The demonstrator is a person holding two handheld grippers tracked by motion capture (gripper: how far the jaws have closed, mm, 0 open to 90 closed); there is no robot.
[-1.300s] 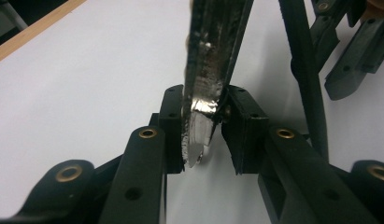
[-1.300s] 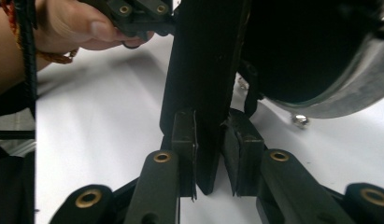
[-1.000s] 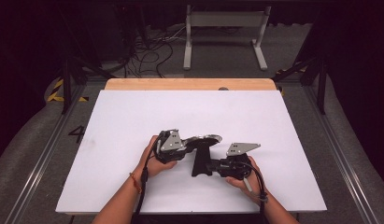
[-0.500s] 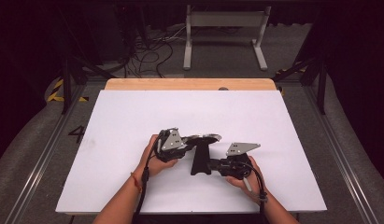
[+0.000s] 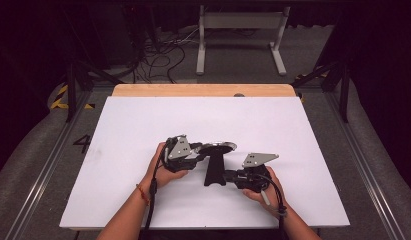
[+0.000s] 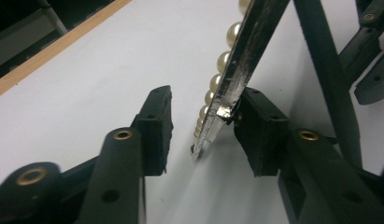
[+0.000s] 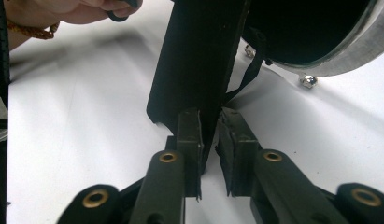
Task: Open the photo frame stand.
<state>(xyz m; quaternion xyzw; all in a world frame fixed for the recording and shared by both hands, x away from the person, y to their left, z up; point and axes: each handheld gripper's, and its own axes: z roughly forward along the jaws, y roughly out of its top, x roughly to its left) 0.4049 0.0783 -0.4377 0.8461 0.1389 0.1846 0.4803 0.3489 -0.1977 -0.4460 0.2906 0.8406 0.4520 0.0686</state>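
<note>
Lying near the middle of the white table top [image 5: 303, 130], toward the person's side, is a round mirror [image 5: 219, 147] with a silver rim and a row of pearl beads [image 6: 223, 60] along its edge, and from it a black stand flap [image 5: 213, 169] is reaching toward the person; the flap is joining the round part by a thin black ribbon [image 7: 248, 70], as the right gripper view is showing; the left gripper [image 6: 201, 128] is sitting at the mirror's left rim, its jaws standing apart with the thin edge of the rim running between them, the edge touching the right-hand pad [image 6: 259, 130] and the other pad standing clear of it; the right gripper [image 7: 208, 149] is pinching the lower end of the stand flap, jaws narrow and pressing on it from both sides; the left hand [image 5: 163, 167] is wrapping the body of its gripper just left of the mirror, a thin band showing on that wrist; the right hand [image 5: 260, 187] is holding its gripper just right of the flap, a cable trailing back over the forearm; beyond the mirror the table top is ending at a wooden strip [image 5: 203, 90], and past that a grey metal frame [image 5: 240, 35] and loose cables [image 5: 158, 60] are lying on the floor.
</note>
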